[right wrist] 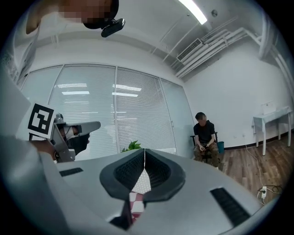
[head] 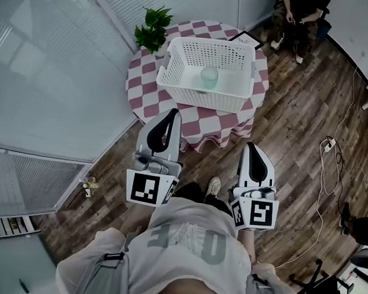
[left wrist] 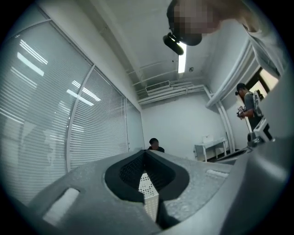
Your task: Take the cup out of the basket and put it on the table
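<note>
Plant [head: 152, 29]: it stands at the far left edge of the worktop, so keep any left-side reach clear of its leaves.
Left hand-held gripper [head: 172, 114]: clenched on nothing, jaws tip to tip, held low near your body and well short of the worktop. You could use it to steady the basket's near wall while the other one lifts.
Worktop [head: 204, 123]: round, under a checked cloth. The bare strip on your side of the basket looks like the easiest place to set the cup down.
Basket [head: 201, 100]: white, perforated and high-walled, sitting mid-worktop. Come in from above rather than over a side wall, so you don't drag it.
Cup [head: 209, 76]: pale, translucent and upright near the middle of the basket floor, untouched. It is probably light and easy to tip, so take it squarely by its wall and lift straight up until it clears the basket's rim.
Right hand-held gripper [head: 251, 147]: clenched and empty, jaws pressed together, back beside your hip. Spread the jaws wide before you descend toward the cup.
</note>
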Demonstrator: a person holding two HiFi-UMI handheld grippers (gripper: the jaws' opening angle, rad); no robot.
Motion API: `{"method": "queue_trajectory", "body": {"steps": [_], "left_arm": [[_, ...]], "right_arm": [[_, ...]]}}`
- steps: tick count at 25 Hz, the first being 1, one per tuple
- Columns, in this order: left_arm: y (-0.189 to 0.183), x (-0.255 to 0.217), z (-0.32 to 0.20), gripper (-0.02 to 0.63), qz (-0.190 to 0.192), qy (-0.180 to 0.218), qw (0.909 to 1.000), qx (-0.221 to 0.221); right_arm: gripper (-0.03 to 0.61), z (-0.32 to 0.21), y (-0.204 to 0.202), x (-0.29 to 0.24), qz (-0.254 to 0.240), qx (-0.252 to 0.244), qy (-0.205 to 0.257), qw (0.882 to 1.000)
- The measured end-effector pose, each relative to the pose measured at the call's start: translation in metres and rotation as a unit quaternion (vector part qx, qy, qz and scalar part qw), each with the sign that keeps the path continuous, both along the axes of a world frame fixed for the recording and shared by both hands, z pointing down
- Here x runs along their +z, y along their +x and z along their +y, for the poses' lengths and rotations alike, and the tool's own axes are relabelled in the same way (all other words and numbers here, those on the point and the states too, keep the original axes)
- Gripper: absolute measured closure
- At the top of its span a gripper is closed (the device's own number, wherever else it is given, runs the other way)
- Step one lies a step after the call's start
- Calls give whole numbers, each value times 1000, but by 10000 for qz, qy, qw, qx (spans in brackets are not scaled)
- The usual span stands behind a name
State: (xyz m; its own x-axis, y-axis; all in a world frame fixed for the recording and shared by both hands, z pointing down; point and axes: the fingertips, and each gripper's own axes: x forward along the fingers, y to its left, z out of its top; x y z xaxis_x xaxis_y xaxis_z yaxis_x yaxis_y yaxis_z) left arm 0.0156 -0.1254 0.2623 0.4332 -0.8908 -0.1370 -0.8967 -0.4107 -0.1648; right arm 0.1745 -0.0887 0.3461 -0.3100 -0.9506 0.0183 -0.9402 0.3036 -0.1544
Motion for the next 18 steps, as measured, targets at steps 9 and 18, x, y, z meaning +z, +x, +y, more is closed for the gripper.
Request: {"method": "queue_trajectory", "body": {"steps": [9, 18], "left_arm": [[-8, 8, -76, 609, 279, -263, 9992, -122], [-26, 5, -162, 609, 413, -109, 9990, 120]], "right_arm": [[568, -81, -16, -3, 174, -370, -66, 9991], [568, -170, -47, -29, 451, -620, 196, 9969]]}}
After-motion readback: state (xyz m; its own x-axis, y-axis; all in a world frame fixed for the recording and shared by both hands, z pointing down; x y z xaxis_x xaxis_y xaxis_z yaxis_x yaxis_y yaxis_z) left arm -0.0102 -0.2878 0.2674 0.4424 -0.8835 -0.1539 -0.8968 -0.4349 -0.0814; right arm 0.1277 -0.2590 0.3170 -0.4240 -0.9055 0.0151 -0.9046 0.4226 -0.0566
